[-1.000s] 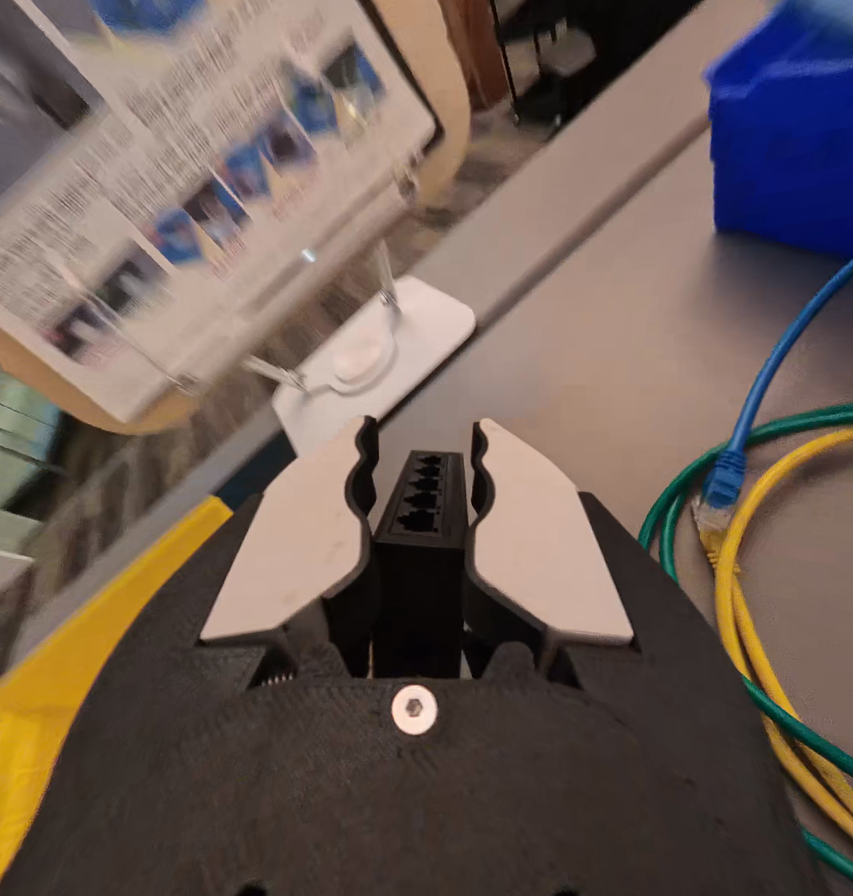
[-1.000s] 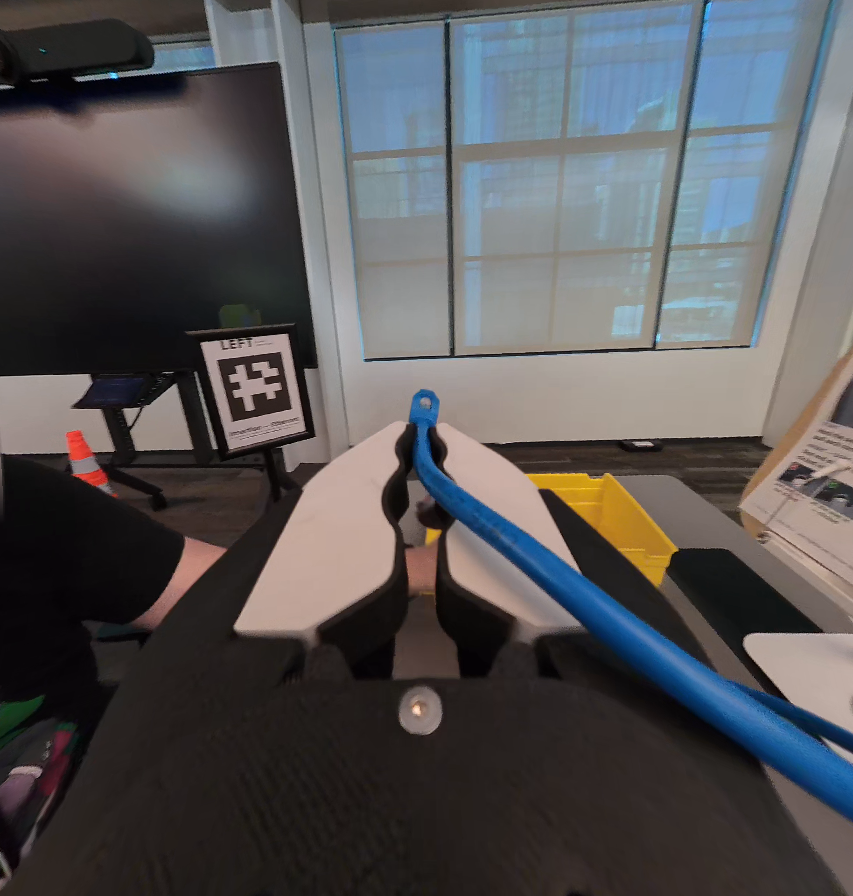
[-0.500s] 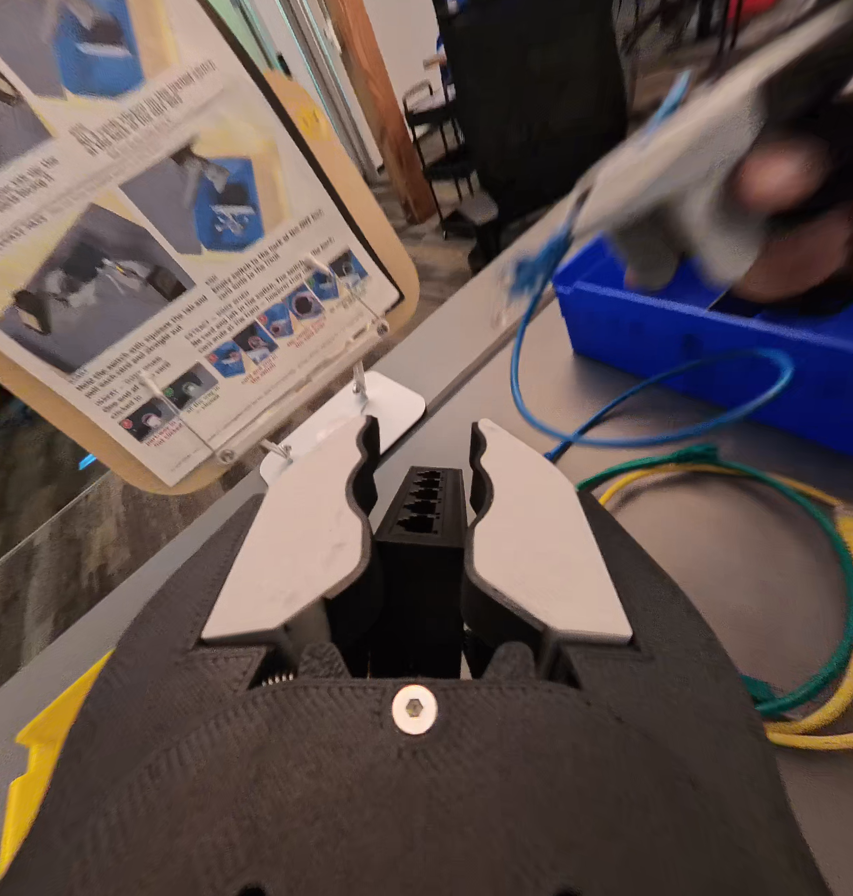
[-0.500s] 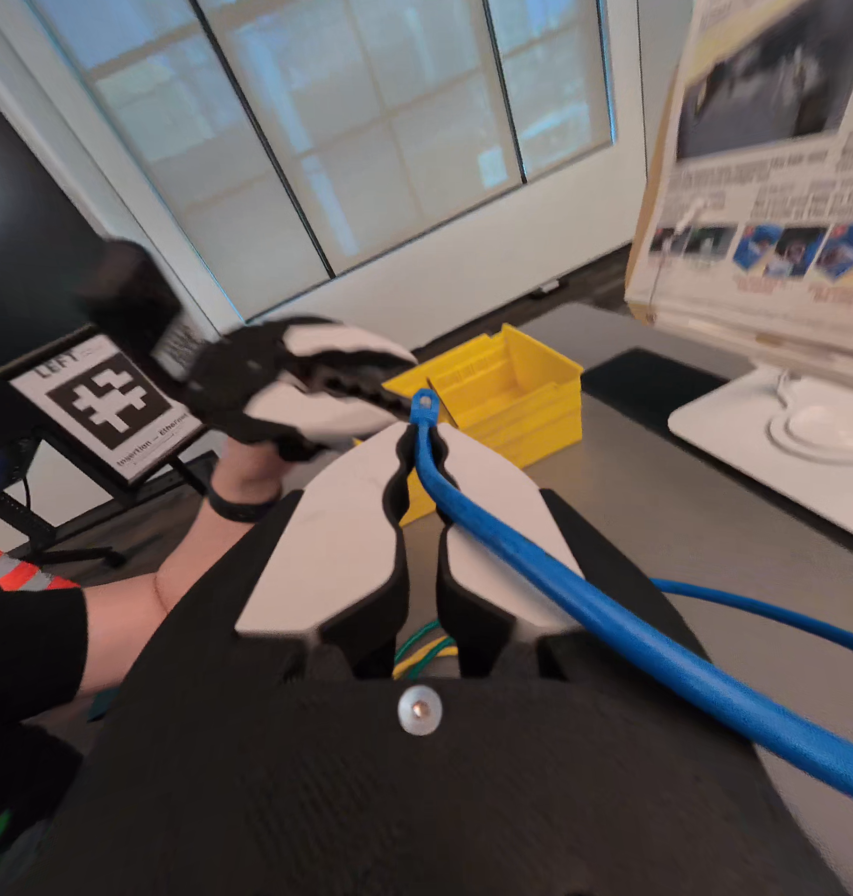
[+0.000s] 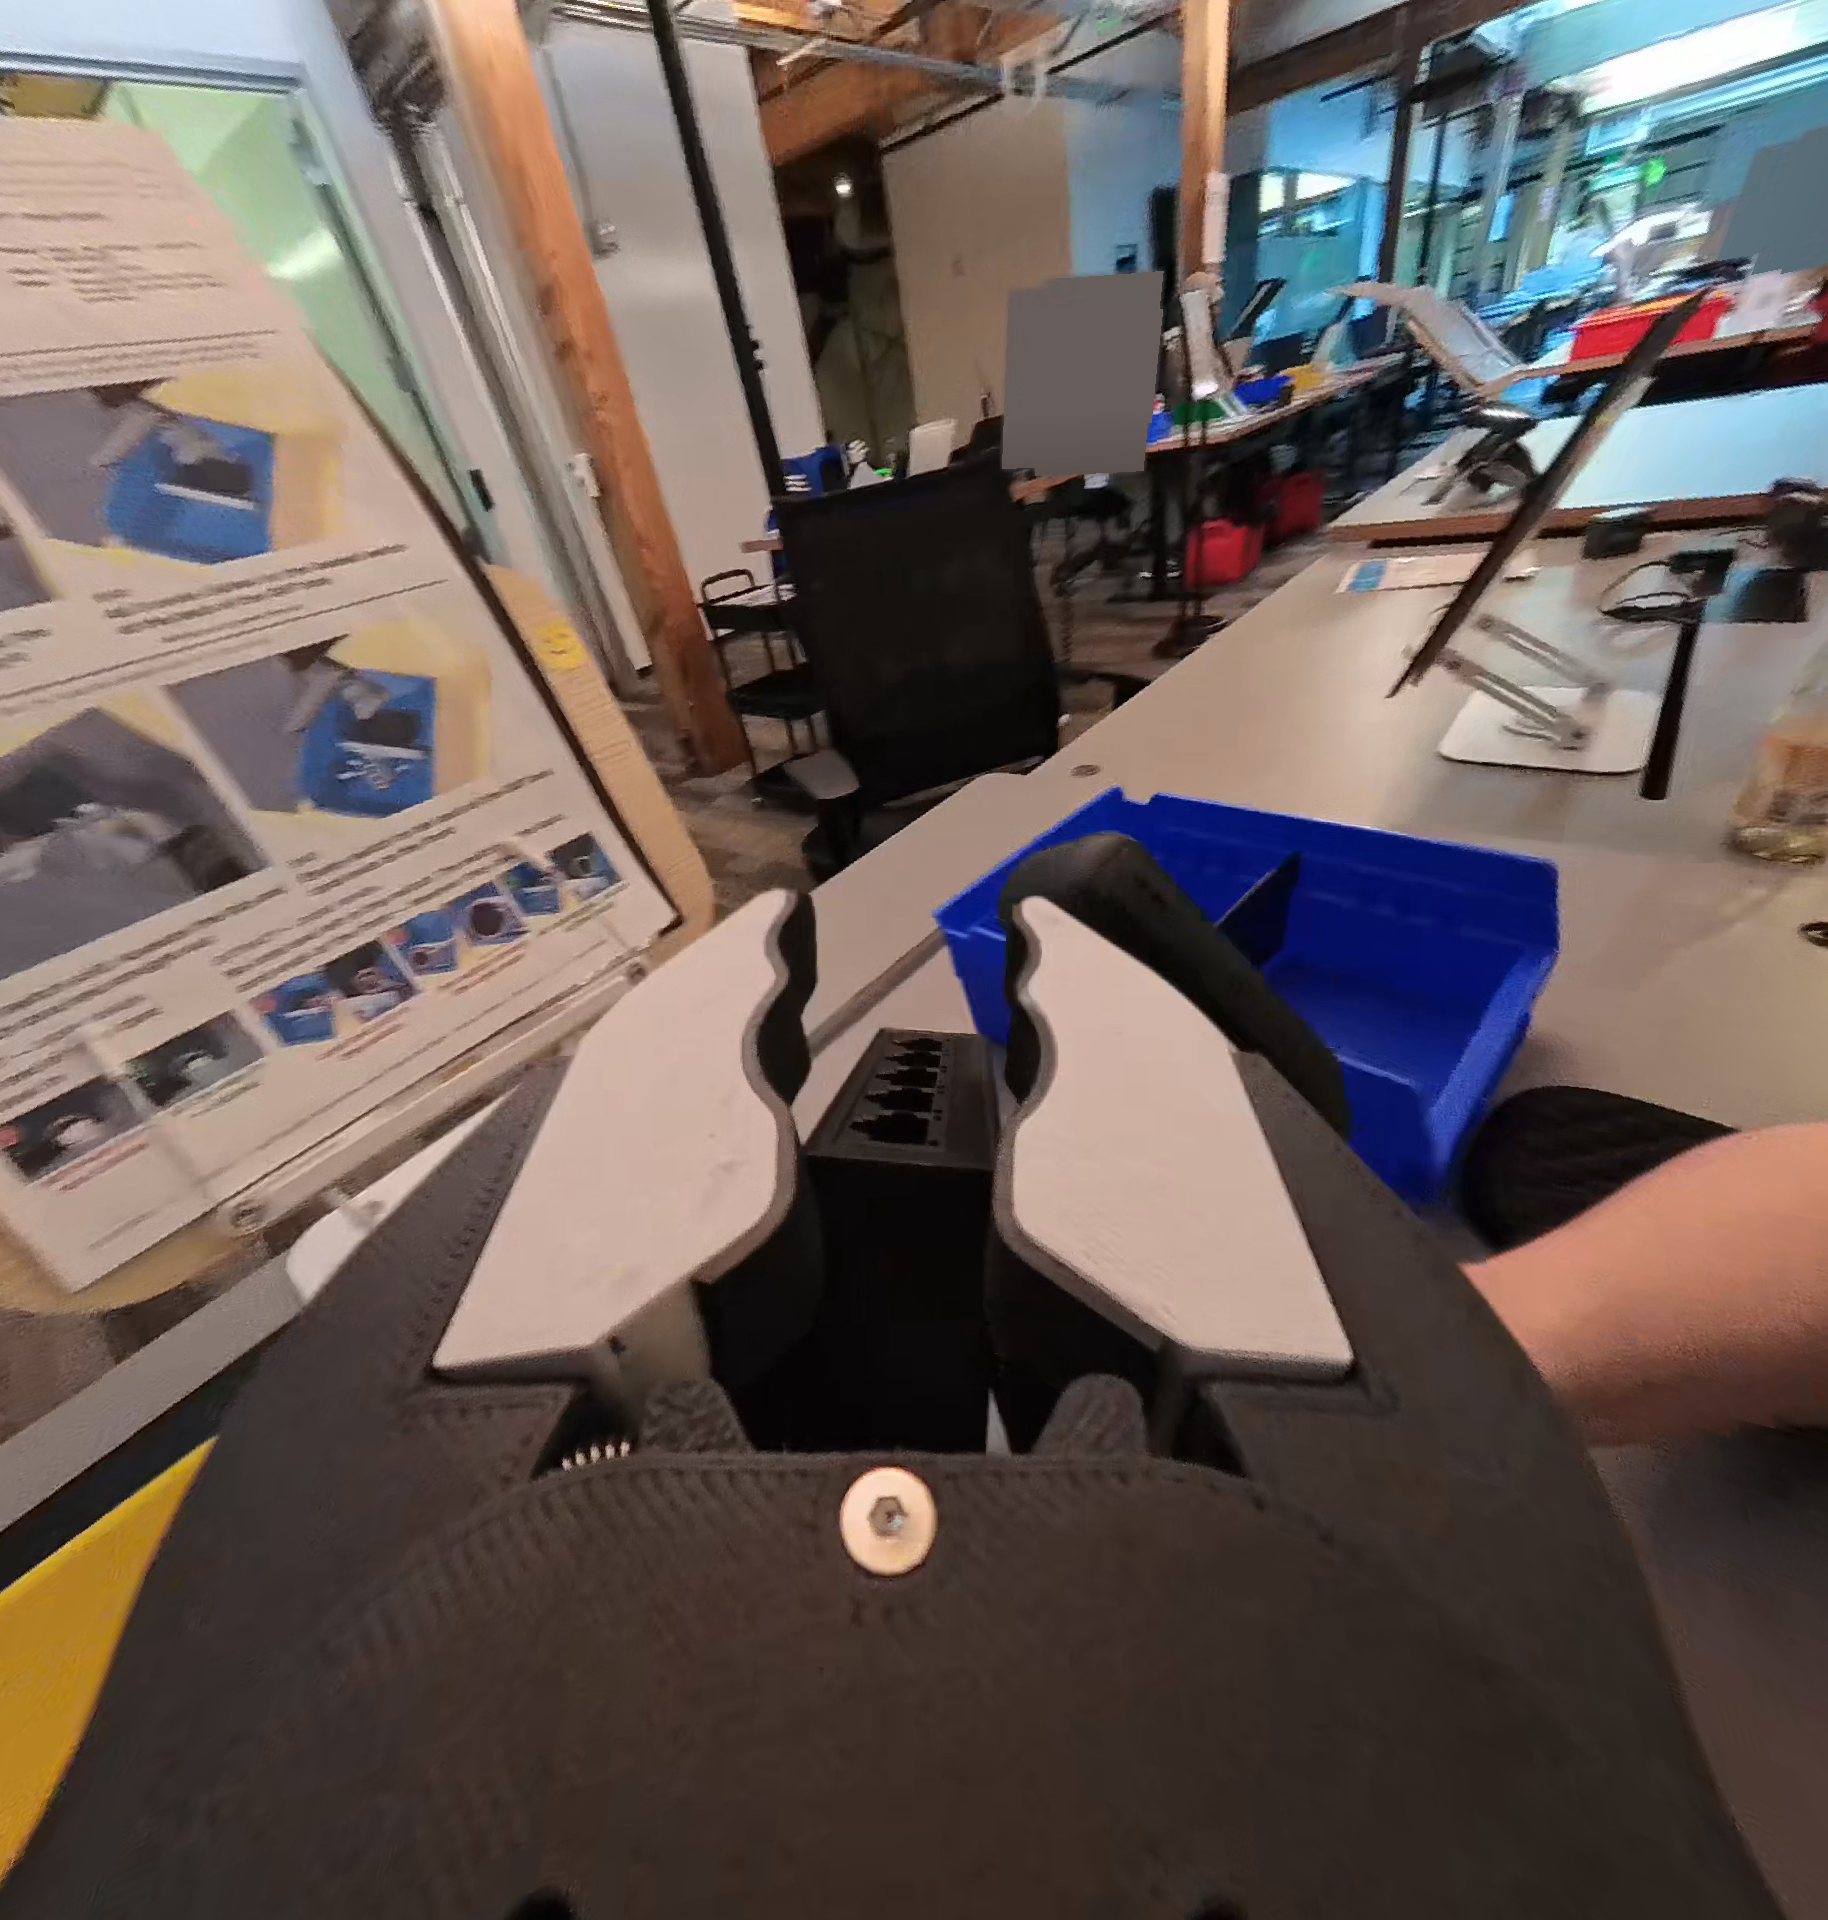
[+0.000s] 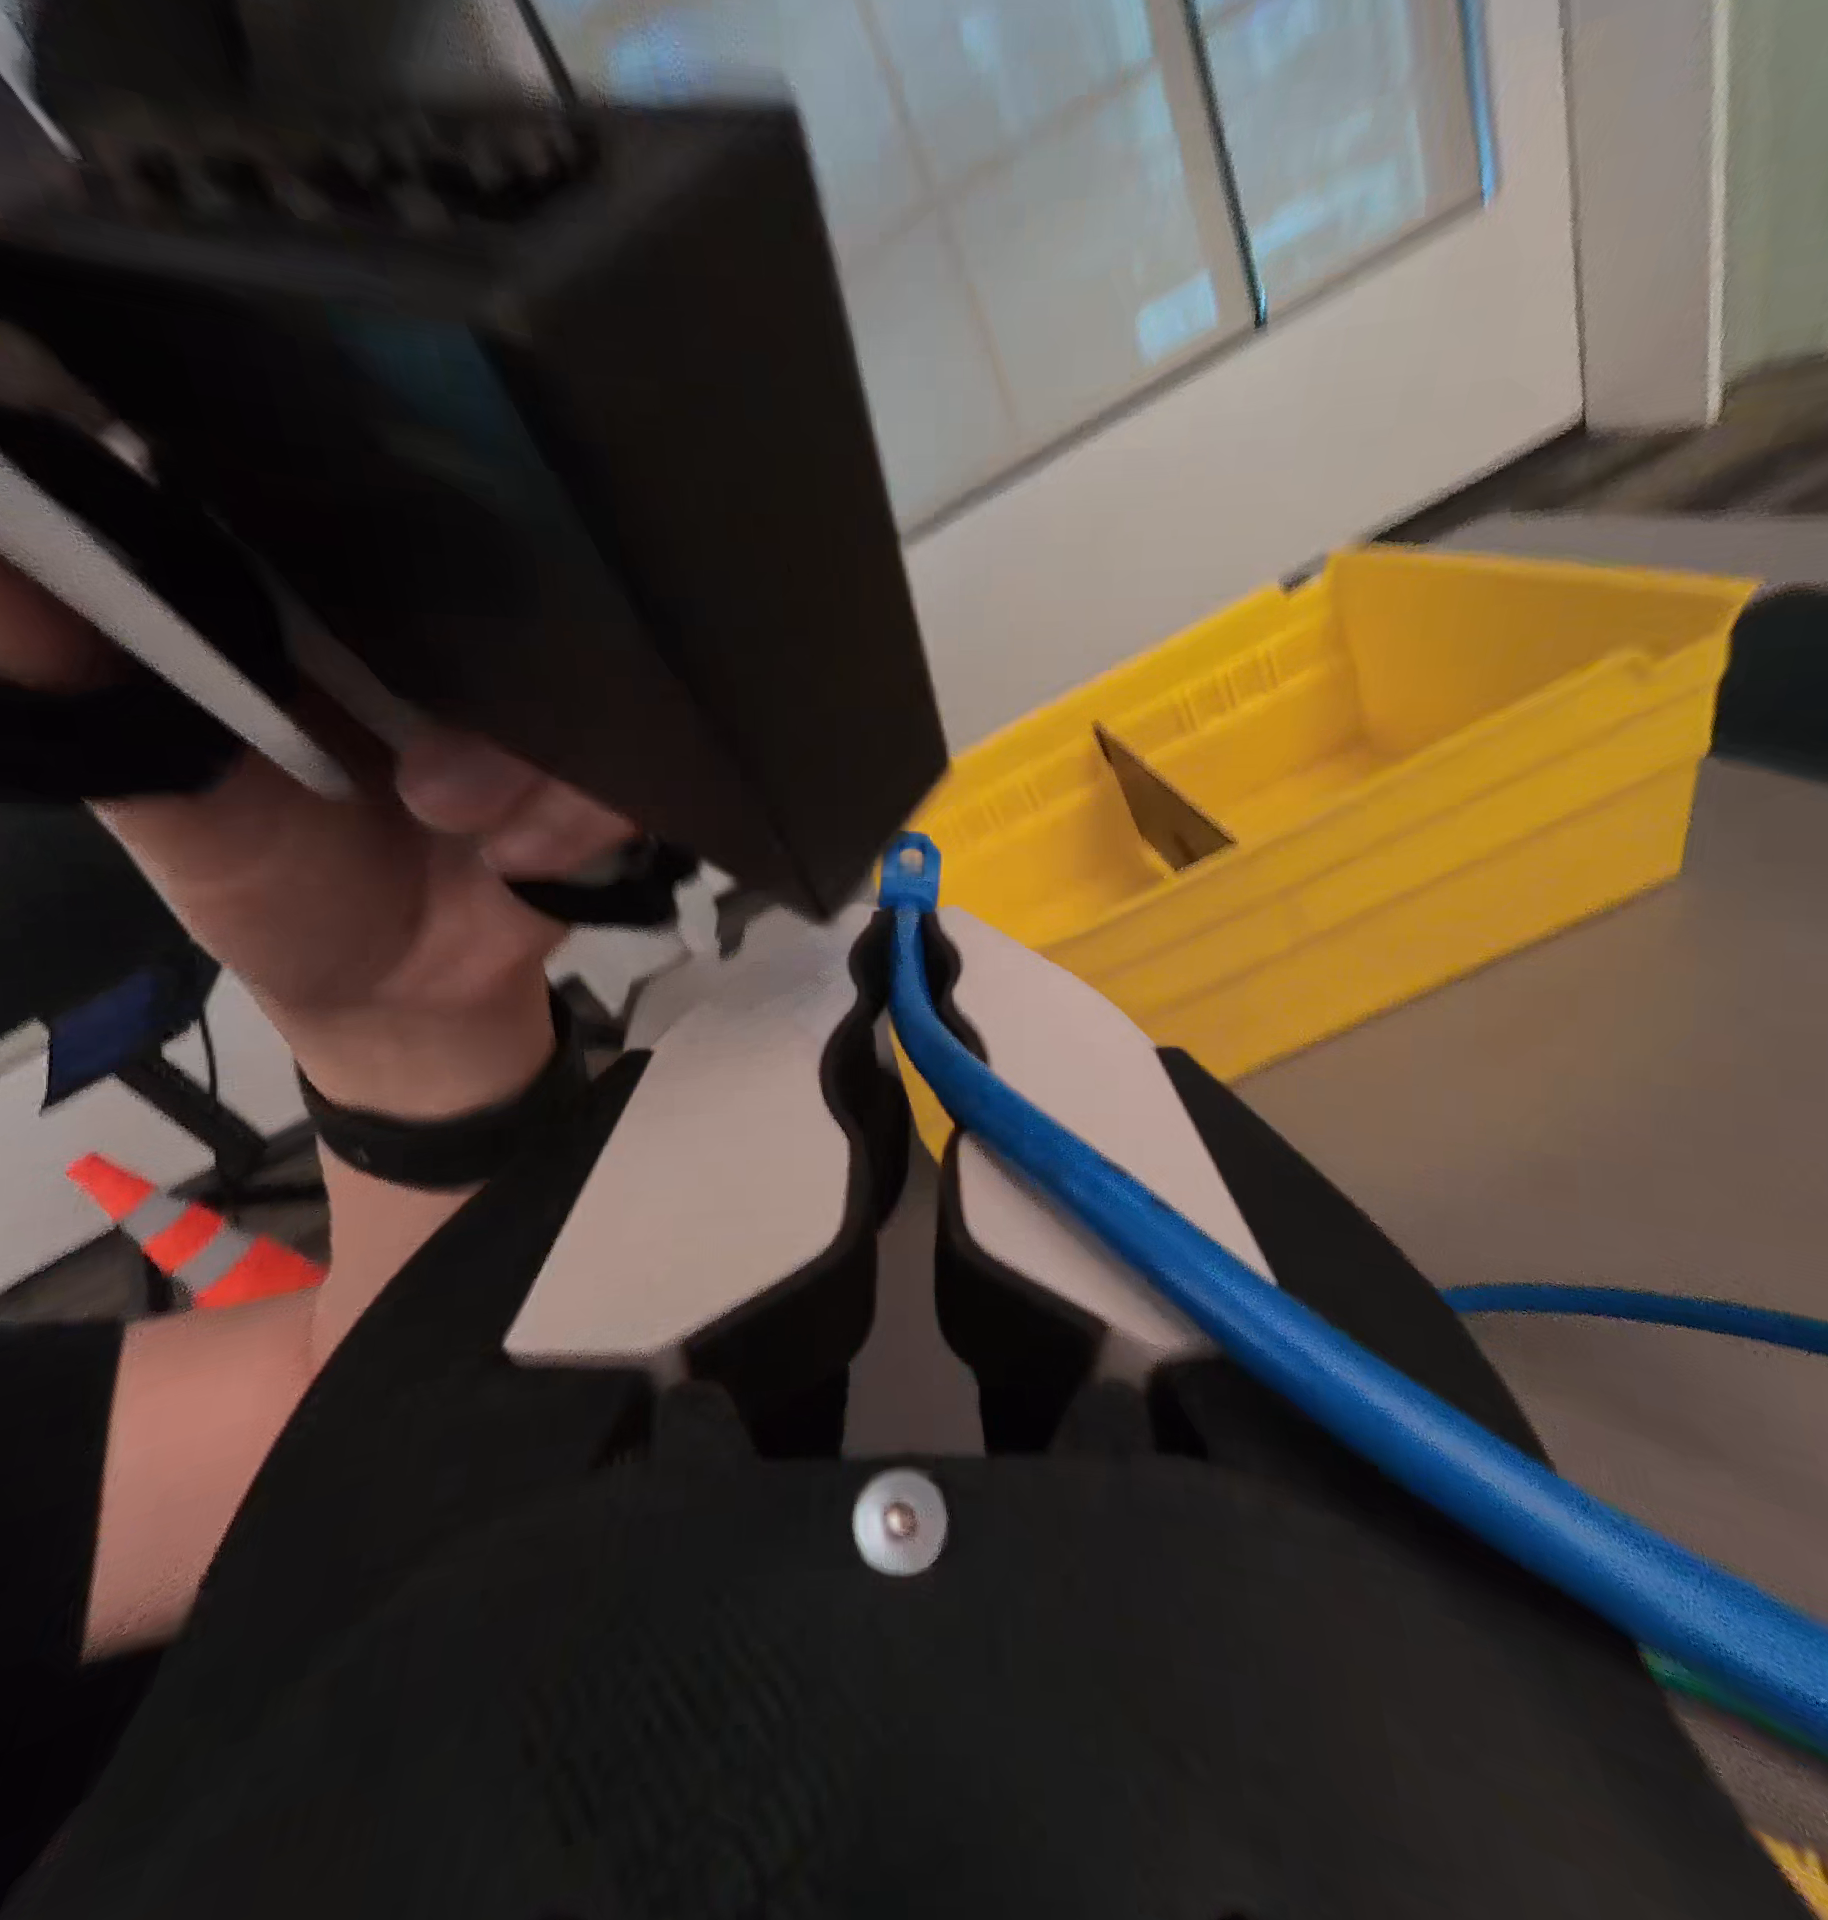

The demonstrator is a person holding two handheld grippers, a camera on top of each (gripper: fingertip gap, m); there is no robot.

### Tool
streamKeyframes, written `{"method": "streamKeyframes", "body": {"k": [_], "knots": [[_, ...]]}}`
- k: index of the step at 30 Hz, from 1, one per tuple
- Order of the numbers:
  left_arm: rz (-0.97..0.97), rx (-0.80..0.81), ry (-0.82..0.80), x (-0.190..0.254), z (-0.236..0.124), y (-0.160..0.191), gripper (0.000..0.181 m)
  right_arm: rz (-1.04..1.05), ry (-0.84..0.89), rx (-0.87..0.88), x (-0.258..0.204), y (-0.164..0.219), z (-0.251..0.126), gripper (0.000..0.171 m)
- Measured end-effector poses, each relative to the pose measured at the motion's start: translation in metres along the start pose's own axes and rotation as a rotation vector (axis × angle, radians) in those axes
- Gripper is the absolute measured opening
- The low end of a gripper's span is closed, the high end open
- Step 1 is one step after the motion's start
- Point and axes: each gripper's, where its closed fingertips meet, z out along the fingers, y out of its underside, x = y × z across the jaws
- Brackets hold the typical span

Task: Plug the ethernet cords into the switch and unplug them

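Above the tabletop (image 5: 1253, 727) our left tool (image 5: 902, 971) clamps the switch (image 5: 905, 1122) while our right tool (image 6: 905, 940) pinches the blue cord (image 6: 1201, 1257) whose plug (image 6: 908, 864), beside the switch's corner, risks missing the ports

Counting what's showing: 1 black switch (image 5: 905, 1132), 5 ports showing along its face. 1 blue ethernet cord (image 6: 1201, 1278). 2 bins: 1 blue bin (image 5: 1409, 997), 1 yellow bin (image 6: 1357, 831), each carrying 1 divider. 2 grippers: left gripper (image 5: 905, 935), right gripper (image 6: 905, 935). 1 orange cone (image 6: 193, 1242).
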Motion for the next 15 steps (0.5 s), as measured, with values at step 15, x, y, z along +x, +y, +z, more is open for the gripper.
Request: {"method": "streamKeyframes", "body": {"k": [15], "knots": [[0.106,-0.113,0.070,0.027,0.014,0.020,0.033,-0.396,0.092,0.305,-0.002,-0.072,-0.054,0.006]]}}
